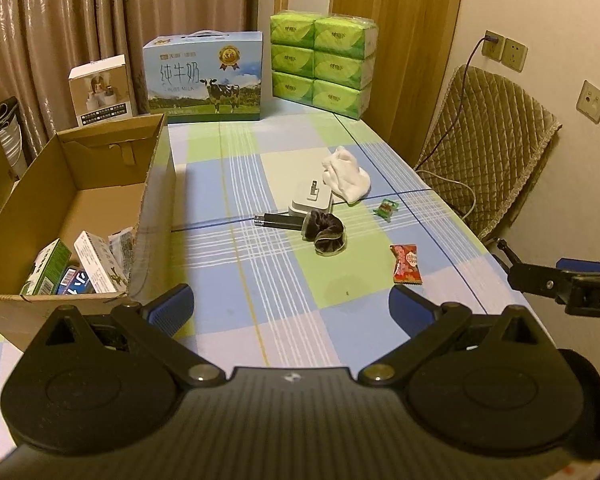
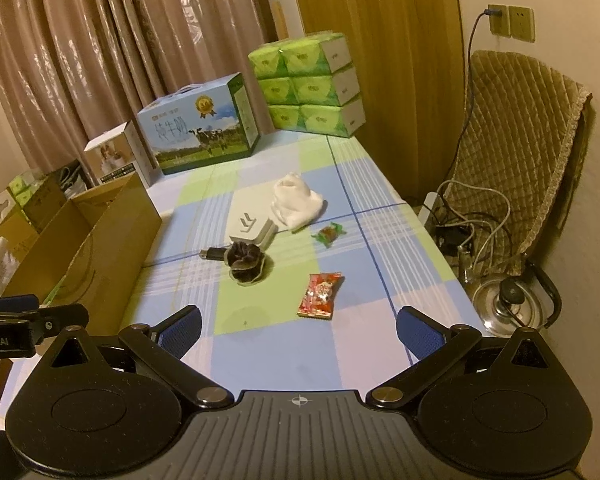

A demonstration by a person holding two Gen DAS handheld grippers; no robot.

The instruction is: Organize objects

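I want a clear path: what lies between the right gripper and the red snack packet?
Only bare checked tablecloth: in the right wrist view nothing sits between the open right gripper and the red snack packet.

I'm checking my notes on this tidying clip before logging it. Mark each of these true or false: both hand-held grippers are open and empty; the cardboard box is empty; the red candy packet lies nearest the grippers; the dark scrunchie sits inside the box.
1. Both the left hand-held gripper and the right hand-held gripper are open and empty. True.
2. The brown cardboard box is empty. False: small packages lie inside.
3. The red candy packet lies nearest the grippers. True.
4. The dark fabric scrunchie sits in the box. False: it lies on the checked tablecloth.
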